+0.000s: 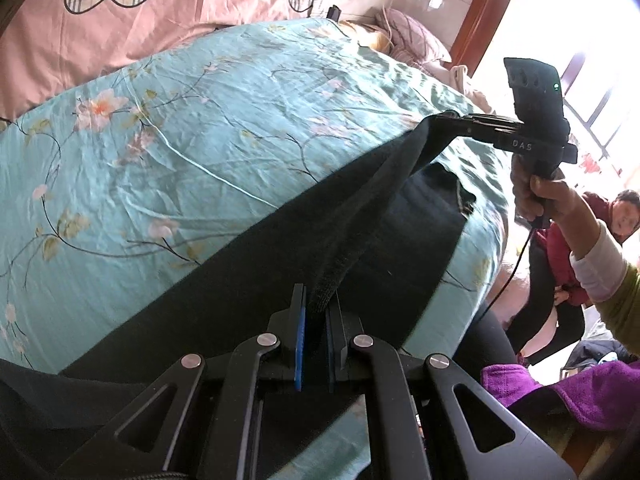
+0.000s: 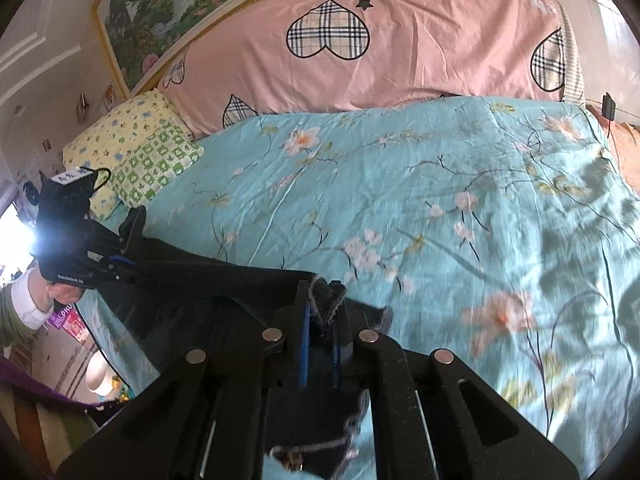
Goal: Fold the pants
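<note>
Black pants (image 1: 248,276) lie across the near part of a bed with a teal flowered cover (image 1: 192,128). My left gripper (image 1: 318,312) is shut on a raised edge of the pants. That edge runs taut up to my right gripper (image 1: 450,118), which pinches its other end above the bed. In the right wrist view my right gripper (image 2: 322,312) is shut on a bunched black fold of the pants (image 2: 208,284). The left gripper (image 2: 124,248) shows at the far left, also clamped on the cloth.
A pink quilt with plaid hearts (image 2: 380,40) lies along the far side of the bed. A yellow-green pillow (image 2: 140,152) sits at its corner. A person in red (image 1: 616,220) sits beyond the bed's right edge. Purple cloth (image 1: 568,388) lies nearby.
</note>
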`<action>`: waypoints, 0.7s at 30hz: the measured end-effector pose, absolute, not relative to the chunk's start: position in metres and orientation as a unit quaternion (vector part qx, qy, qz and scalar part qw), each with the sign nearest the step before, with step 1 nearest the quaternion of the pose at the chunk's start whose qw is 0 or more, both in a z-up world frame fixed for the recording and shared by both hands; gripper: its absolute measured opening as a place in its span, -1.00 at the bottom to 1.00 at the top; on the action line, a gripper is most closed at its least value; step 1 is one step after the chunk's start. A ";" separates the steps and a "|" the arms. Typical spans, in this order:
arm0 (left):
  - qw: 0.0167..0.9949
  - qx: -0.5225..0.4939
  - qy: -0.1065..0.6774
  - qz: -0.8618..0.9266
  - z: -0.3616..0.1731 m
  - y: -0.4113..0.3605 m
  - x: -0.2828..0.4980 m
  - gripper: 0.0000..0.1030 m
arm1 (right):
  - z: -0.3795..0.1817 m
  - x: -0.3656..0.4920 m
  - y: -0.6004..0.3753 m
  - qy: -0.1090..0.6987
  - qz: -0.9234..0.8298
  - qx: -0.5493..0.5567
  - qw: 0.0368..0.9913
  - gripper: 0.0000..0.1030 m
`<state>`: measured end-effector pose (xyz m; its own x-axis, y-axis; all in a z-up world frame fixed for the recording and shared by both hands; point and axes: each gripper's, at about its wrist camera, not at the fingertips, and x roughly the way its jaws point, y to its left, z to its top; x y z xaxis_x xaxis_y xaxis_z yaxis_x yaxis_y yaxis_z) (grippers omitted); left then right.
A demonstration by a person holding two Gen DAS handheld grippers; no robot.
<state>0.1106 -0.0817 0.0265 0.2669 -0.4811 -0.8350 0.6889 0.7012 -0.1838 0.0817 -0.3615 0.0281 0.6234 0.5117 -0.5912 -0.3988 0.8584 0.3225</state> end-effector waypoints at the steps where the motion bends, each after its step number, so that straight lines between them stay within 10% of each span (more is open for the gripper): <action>1: 0.789 0.109 0.477 -0.371 0.025 -0.082 0.106 -0.88 | 0.027 0.080 -0.362 0.354 0.253 0.079 0.897 -0.83; 21: 0.758 0.111 0.510 -0.391 -0.024 -0.087 0.072 -0.85 | -0.011 0.037 -0.356 0.403 0.229 0.029 0.885 -0.83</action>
<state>0.0719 -0.0874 -0.0242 0.1752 -0.4796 -0.8598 0.7059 0.6699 -0.2299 0.0371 -0.3564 -0.0114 0.5698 0.4294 -0.7007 -0.3834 0.8931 0.2355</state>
